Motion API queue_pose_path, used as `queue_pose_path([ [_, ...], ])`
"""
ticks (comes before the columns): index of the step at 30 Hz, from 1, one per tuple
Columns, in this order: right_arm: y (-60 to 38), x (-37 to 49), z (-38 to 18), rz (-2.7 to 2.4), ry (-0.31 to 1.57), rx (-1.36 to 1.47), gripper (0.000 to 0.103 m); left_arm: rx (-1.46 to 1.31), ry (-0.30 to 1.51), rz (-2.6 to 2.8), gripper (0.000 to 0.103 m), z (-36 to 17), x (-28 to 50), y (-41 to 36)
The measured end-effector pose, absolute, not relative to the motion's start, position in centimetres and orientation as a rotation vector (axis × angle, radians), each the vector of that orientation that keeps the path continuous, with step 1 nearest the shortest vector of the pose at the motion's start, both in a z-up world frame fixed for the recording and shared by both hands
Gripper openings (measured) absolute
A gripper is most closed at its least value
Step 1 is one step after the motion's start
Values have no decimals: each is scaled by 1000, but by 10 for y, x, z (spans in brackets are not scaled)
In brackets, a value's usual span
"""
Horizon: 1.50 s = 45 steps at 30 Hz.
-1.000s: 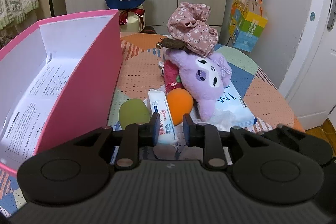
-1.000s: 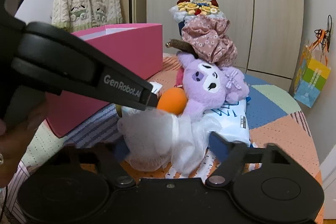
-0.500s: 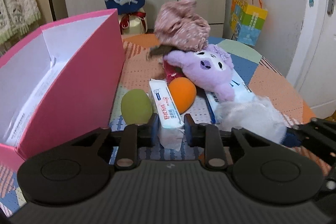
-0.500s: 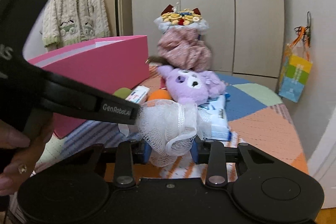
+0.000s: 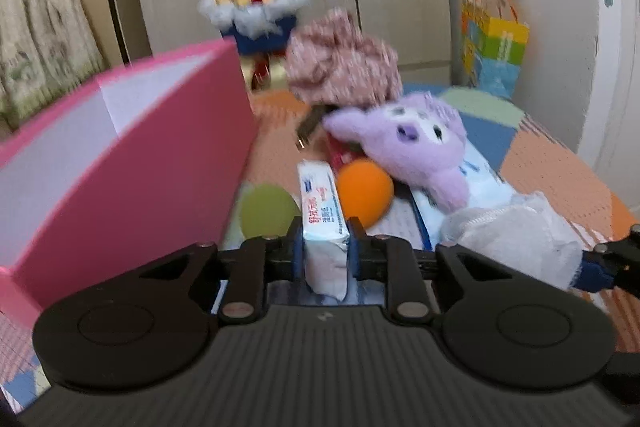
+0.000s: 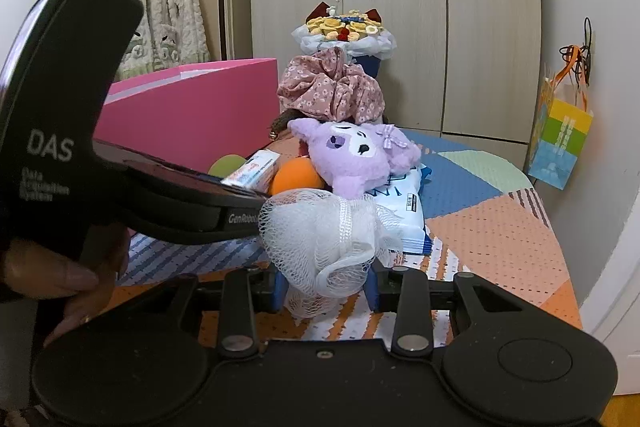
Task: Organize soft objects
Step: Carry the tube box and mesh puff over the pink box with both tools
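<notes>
My left gripper (image 5: 325,251) is shut on a white tissue pack (image 5: 322,211) and holds it above the table, beside the open pink box (image 5: 132,163). My right gripper (image 6: 326,287) is shut on a white mesh bath puff (image 6: 320,235), which also shows in the left wrist view (image 5: 516,239). A purple plush toy (image 6: 356,155) lies mid-table with a floral fabric bundle (image 6: 332,91) behind it. An orange ball (image 5: 364,191) and a green ball (image 5: 266,211) sit by the box.
A blue-and-white wipes pack (image 6: 404,211) lies under the plush on the patchwork tablecloth (image 6: 492,239). A flower bouquet (image 6: 344,31) stands at the back. A colourful gift bag (image 6: 560,139) hangs on the right wall. The left tool's body (image 6: 80,155) fills the right view's left side.
The left gripper has lifted the tissue pack off the table, with motion blur in its view. The right gripper, closed on the bath puff, has raised it slightly.
</notes>
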State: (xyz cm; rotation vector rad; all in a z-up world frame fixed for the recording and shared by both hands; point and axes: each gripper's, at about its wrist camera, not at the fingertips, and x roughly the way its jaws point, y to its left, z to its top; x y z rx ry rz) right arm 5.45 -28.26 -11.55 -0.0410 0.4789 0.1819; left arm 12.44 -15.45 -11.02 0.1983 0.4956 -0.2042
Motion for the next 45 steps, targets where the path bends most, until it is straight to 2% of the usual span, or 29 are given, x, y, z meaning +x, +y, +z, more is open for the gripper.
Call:
queue_pose_path([
  [17, -276, 28, -98, 131, 463, -51, 38, 47, 380, -330, 19, -79, 86, -114],
  [34, -264, -7, -85, 178, 609, -41, 38, -10, 502, -479, 19, -52, 30, -39],
  [45, -229, -30, -49, 356, 669, -108, 38, 47, 590, -489, 19, -20, 9, 15],
])
